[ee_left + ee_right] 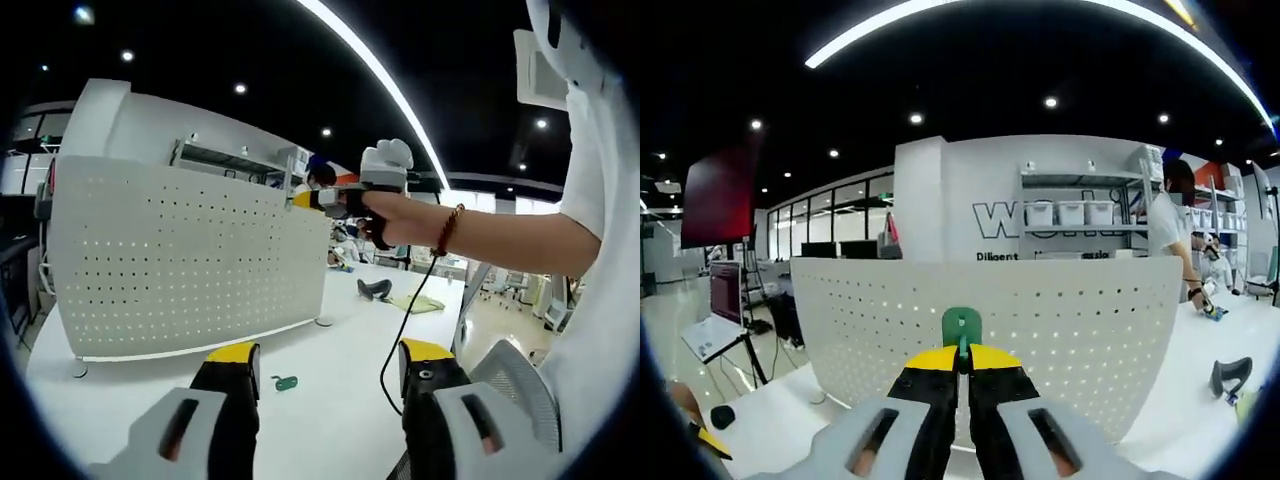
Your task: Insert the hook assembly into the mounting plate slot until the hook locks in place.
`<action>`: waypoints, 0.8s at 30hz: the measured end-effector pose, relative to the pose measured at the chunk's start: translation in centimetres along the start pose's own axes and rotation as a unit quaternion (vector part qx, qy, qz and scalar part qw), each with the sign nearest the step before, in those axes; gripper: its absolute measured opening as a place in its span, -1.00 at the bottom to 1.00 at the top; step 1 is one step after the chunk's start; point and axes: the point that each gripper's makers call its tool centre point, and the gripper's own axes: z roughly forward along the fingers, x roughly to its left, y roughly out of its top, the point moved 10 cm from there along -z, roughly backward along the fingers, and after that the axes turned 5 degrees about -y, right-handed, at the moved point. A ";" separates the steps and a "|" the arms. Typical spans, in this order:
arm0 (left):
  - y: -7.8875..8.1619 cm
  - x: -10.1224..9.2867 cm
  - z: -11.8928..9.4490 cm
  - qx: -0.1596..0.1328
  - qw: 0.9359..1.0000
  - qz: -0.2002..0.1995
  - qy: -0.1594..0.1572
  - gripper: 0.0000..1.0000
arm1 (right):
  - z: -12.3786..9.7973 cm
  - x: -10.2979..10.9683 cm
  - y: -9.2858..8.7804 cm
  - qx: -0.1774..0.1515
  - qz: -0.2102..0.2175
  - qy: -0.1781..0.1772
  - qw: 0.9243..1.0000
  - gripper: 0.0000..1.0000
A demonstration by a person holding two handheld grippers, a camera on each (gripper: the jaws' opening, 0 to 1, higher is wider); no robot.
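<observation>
Right hand-held gripper point(962, 372) is clamped on the green hook point(962, 327), facing the white perforated plate point(1040, 320) but not yet inserted; left hand-held gripper point(330, 365) hangs apart over the worktop point(340, 360), spare green hook point(285, 382) lying there.

The left gripper point(330, 358) hangs over a white table point(330, 420), jaws spread wide with nothing between them. A green hook point(285, 382) lies on the table between the tips. Behind stands a white pegboard point(190, 265). A hand point(395, 215) holds the right gripper point(300, 199) against the pegboard's upper right edge.
</observation>
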 end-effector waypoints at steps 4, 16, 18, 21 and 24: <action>0.0 0.1 -0.1 -0.002 1.000 -0.005 0.001 0.18 | 0.8 -0.2 0.1 -0.003 -0.002 -0.010 1.000 -0.98; -0.4 0.6 -0.1 0.003 1.000 -0.005 -0.002 0.22 | 3.1 -1.2 0.4 0.004 -0.012 -0.035 0.999 -0.98; -0.5 0.8 -0.2 0.001 1.000 -0.009 -0.002 0.23 | 3.4 -1.4 0.4 0.004 -0.010 -0.038 0.999 -0.98; -0.4 1.0 -0.2 0.003 1.000 -0.007 -0.001 0.23 | 3.8 -1.5 0.5 0.005 -0.014 -0.040 0.999 -0.98; -0.3 1.2 -0.1 0.002 1.000 -0.007 0.001 0.26 | 4.4 -1.7 0.6 0.004 -0.007 -0.043 0.999 -0.98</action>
